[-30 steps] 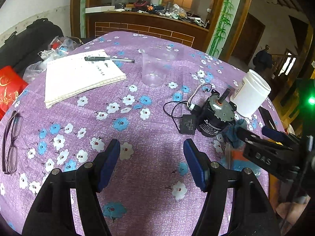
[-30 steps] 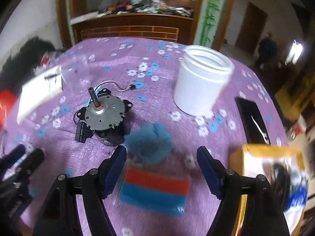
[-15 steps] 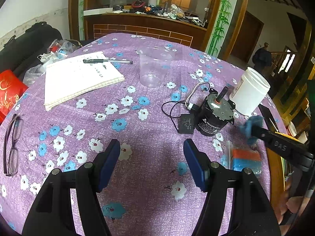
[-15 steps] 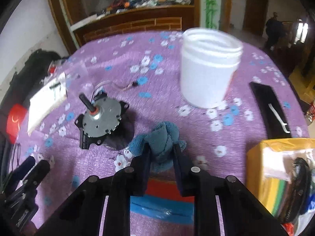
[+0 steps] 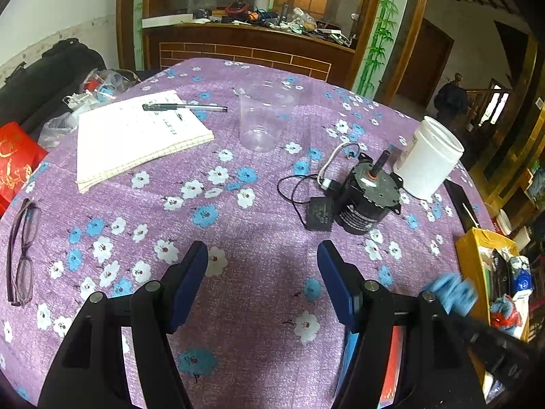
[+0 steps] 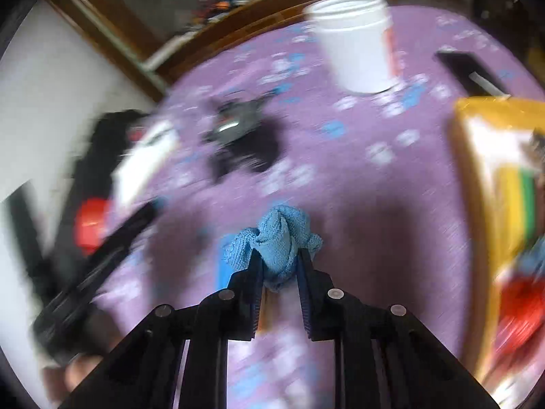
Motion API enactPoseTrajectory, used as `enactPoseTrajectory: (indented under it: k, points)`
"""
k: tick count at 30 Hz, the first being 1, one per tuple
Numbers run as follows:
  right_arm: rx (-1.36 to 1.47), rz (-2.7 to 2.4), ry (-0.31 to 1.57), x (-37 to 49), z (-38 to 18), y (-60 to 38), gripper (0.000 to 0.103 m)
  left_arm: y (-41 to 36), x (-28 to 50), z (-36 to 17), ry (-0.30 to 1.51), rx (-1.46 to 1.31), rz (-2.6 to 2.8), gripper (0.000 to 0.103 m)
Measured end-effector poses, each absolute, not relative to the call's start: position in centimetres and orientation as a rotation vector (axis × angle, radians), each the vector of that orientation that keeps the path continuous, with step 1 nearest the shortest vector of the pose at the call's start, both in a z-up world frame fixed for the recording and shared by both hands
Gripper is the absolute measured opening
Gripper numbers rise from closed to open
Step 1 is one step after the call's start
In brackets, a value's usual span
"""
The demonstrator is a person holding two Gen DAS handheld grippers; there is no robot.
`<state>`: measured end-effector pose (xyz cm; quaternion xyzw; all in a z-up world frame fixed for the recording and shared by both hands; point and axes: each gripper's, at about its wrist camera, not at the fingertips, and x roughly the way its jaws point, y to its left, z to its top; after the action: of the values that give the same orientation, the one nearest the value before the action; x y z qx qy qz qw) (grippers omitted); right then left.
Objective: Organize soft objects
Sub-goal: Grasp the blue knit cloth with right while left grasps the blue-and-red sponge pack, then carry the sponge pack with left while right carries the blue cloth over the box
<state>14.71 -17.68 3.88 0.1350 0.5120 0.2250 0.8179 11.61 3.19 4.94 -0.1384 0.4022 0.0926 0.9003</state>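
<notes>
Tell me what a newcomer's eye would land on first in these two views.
First, the blue cloth, bunched and pinched between the right gripper at the centre of the right wrist view, above the purple flowered tablecloth. Next, the white jar and the black motor at the table's right side, with the left gripper open and empty in the foreground.

- The tablecloth (image 5: 259, 238) was purple with white and blue flowers.
- The bunched cloth (image 6: 282, 242) was light blue.
- The jar (image 5: 427, 160) was white.
- The motor (image 5: 366, 201) was black with a grey top.
- The box (image 6: 477, 156) was yellow.
</notes>
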Motion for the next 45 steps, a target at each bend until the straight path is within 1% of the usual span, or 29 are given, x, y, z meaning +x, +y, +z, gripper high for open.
enactPoseTrajectory:
  k: [1, 4, 7, 8, 10, 12, 15, 18, 25, 30, 32, 34, 37, 39, 45]
  points:
    - [0.301, 0.486, 1.054, 14.0, 4.4, -17.8, 0.020, 3.1, 11.6, 4.9, 0.837, -0.288, 0.183, 0.066]
    - [0.201, 0.361, 0.897, 13.0, 6.3, -18.5, 0.020, 2.4, 11.8, 4.6, 0.897, -0.302, 0.110, 0.066]
    - [0.239, 0.353, 0.815, 12.7, 6.5, -19.8, 0.020, 1.1, 11.7, 4.2, 0.976, -0.320, 0.003, 0.066]
    - [0.256, 0.356, 0.781, 12.5, 6.5, -20.3, 0.020, 0.2, 11.7, 3.9, 1.037, -0.314, -0.054, 0.066]
    - [0.255, 0.342, 0.774, 12.5, 6.7, -20.9, 0.020, -1.3, 11.4, 3.6, 1.096, -0.267, -0.091, 0.066]
    - [0.259, 0.331, 0.733, 12.5, 7.3, -21.8, 0.020, -3.1, 10.9, 3.7, 1.101, -0.161, -0.086, 0.066]
    - [0.280, 0.325, 0.712, 12.1, 7.9, -22.9, 0.020, -4.6, 10.6, 3.2, 1.115, -0.079, -0.066, 0.066]
    - [0.310, 0.333, 0.712, 12.0, 8.0, -23.3, 0.020, -5.1, 10.6, 2.7, 1.126, -0.086, -0.085, 0.072]
    - [0.319, 0.339, 0.718, 11.9, 7.9, -23.3, 0.020, -6.1, 9.9, 3.1, 1.097, -0.062, -0.129, 0.072]
    - [0.320, 0.334, 0.713, 11.8, 7.8, -23.3, 0.020, -7.0, 10.4, 1.8, 1.117, -0.017, -0.112, 0.072]
    - [0.320, 0.340, 0.715, 11.8, 7.8, -23.2, 0.020, -7.2, 10.4, 1.4, 1.103, -0.012, -0.114, 0.069]
    - [0.315, 0.342, 0.715, 11.7, 7.8, -23.1, 0.020, -7.3, 10.3, 1.5, 1.076, 0.012, -0.102, 0.045]
    - [0.315, 0.344, 0.710, 11.6, 7.9, -23.1, 0.020, -6.7, 10.4, 2.0, 1.041, -0.010, -0.093, 0.043]
    - [0.317, 0.344, 0.709, 11.5, 8.0, -23.2, 0.020, -6.3, 10.3, 2.5, 1.017, -0.041, -0.108, 0.043]
    - [0.319, 0.335, 0.704, 11.5, 8.0, -23.4, 0.020, -7.0, 9.5, 4.2, 0.909, -0.014, -0.133, 0.043]
